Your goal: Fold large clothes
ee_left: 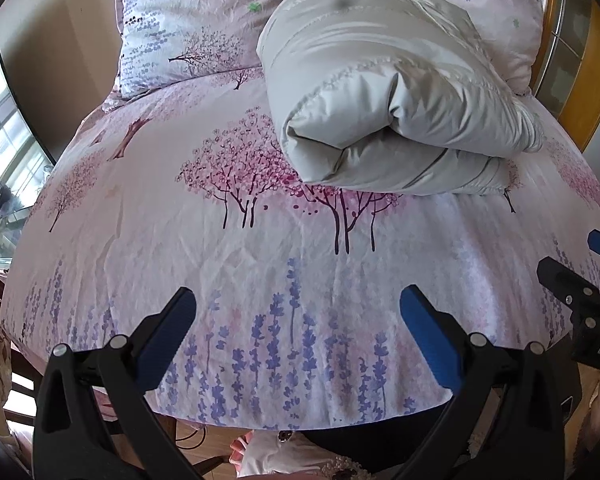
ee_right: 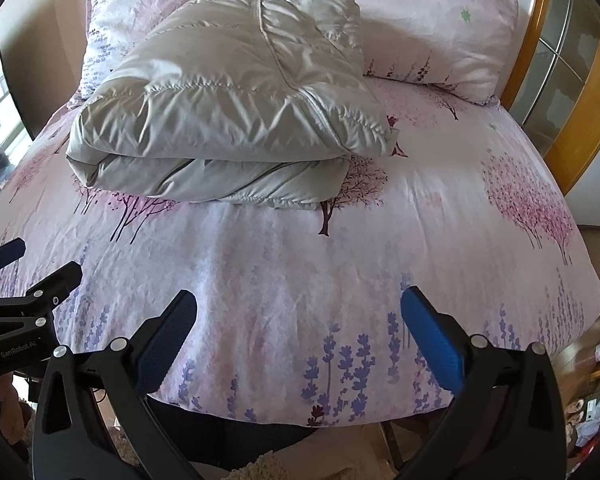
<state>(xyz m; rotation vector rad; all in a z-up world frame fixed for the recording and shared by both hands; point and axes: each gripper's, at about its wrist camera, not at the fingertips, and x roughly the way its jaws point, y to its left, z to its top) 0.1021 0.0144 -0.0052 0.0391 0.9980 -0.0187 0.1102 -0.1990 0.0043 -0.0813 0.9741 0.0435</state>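
A pale grey puffer jacket (ee_left: 384,92) lies folded into a thick bundle on the pink floral bed sheet (ee_left: 260,248), toward the far side near the pillows. It also shows in the right wrist view (ee_right: 236,96), with its folded edge facing me. My left gripper (ee_left: 298,300) is open and empty, held over the near edge of the bed, well short of the jacket. My right gripper (ee_right: 298,300) is open and empty too, beside the left one. Each gripper shows at the edge of the other's view: the right gripper (ee_left: 572,280), the left gripper (ee_right: 28,280).
Two pillows in matching fabric lie at the head of the bed (ee_left: 180,28) (ee_right: 432,28). A wooden headboard (ee_right: 540,52) curves at the right. A dark screen (ee_left: 4,92) stands at the left. The bed's near edge (ee_right: 300,420) drops to the floor.
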